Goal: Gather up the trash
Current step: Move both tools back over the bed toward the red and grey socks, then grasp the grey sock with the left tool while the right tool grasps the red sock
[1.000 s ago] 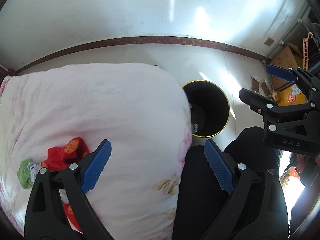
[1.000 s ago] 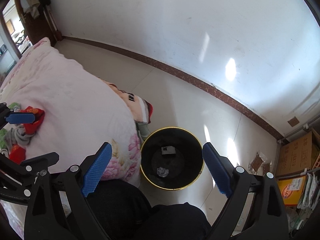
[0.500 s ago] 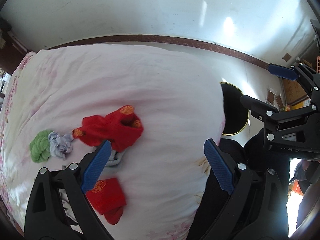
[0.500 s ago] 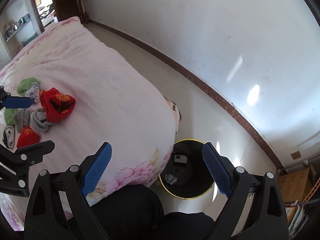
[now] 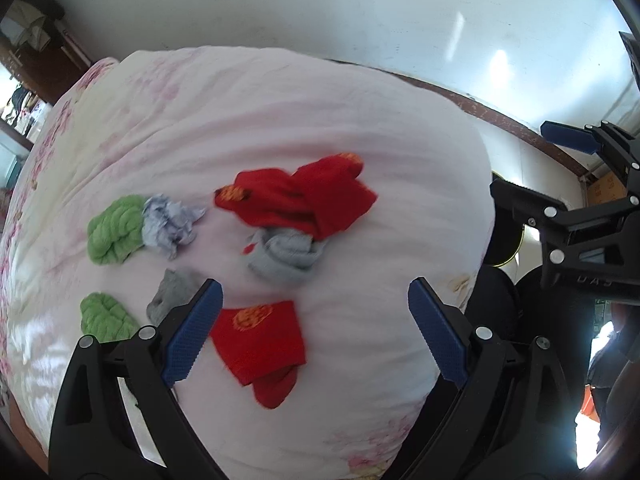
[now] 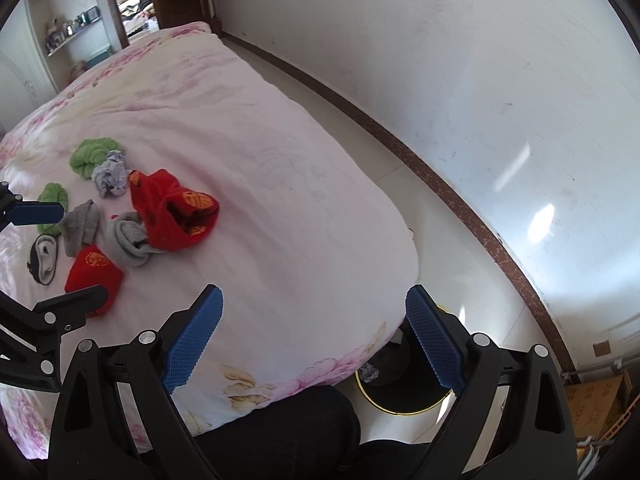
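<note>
A crumpled whitish paper ball (image 5: 172,228) lies on the pink floral quilt (image 5: 280,120), between a green sock and red socks; the right wrist view shows the paper ball (image 6: 110,176) at far left. My left gripper (image 5: 316,328) is open and empty, low over the sock pile, short of the paper. My right gripper (image 6: 314,336) is open and empty above the bed's corner. The black bin (image 6: 400,384) with a yellow rim stands on the floor, half hidden by the quilt edge, with a paper scrap inside. Only a sliver of the bin (image 5: 506,248) shows in the left wrist view.
Red socks (image 5: 304,200), grey socks (image 5: 288,256) and green socks (image 5: 116,232) are scattered round the paper. A person's dark trousers (image 6: 280,432) sit at the bed edge. Cardboard boxes (image 6: 596,400) stand by the wall at right. A white wall with a brown skirting runs behind.
Both views have swung left, away from the bin and over the bed. The socks and paper ball now fill the middle; the bin has slid to the lower right. Both grippers stay open.
</note>
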A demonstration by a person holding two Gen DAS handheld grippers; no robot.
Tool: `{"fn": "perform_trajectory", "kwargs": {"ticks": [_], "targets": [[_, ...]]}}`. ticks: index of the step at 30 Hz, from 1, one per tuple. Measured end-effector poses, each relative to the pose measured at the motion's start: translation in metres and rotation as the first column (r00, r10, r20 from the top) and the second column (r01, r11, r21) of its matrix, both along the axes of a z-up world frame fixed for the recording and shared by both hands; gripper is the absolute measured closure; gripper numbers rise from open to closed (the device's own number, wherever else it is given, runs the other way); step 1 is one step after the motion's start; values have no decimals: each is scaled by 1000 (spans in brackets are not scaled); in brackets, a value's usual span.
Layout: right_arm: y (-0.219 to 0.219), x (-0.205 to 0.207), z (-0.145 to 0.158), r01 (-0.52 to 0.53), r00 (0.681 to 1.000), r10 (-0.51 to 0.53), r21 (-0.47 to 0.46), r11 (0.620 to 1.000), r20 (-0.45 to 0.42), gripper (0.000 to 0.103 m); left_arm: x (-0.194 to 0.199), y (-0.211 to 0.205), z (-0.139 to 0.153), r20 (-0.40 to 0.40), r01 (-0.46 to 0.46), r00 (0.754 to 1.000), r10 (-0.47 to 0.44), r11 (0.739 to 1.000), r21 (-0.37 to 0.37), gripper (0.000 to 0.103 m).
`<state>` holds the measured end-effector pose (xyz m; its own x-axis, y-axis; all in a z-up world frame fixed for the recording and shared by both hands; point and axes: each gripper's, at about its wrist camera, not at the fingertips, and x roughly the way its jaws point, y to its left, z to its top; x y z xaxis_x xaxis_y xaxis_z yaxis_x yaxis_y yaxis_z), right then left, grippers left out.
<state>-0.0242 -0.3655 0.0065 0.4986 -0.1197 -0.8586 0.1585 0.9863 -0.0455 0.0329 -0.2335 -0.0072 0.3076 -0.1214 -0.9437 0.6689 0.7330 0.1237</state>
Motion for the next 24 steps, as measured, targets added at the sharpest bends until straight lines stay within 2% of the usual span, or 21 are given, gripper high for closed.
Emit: {"fn": "perform_trajectory", "kwargs": {"ticks": [7,14,19,24], "targets": [[23,10,-2,-63,998,63,-6,998,-10,14,1,38,-9,-32,-79,996,79,997,-3,10],[41,19,-2,-114,993,114,-15,993,-12,14,3,56,-18,-66,-121,991,120,993,-4,8],[50,19,1,-148,989,148,-24,989,-1,13,2,55,-25,-82,-105,991,105,994,3,8],[51,21,2,-144,990,144,-27,989,-2,13,11,35,-27,-45,-46,998,46,999,2,8]]}}
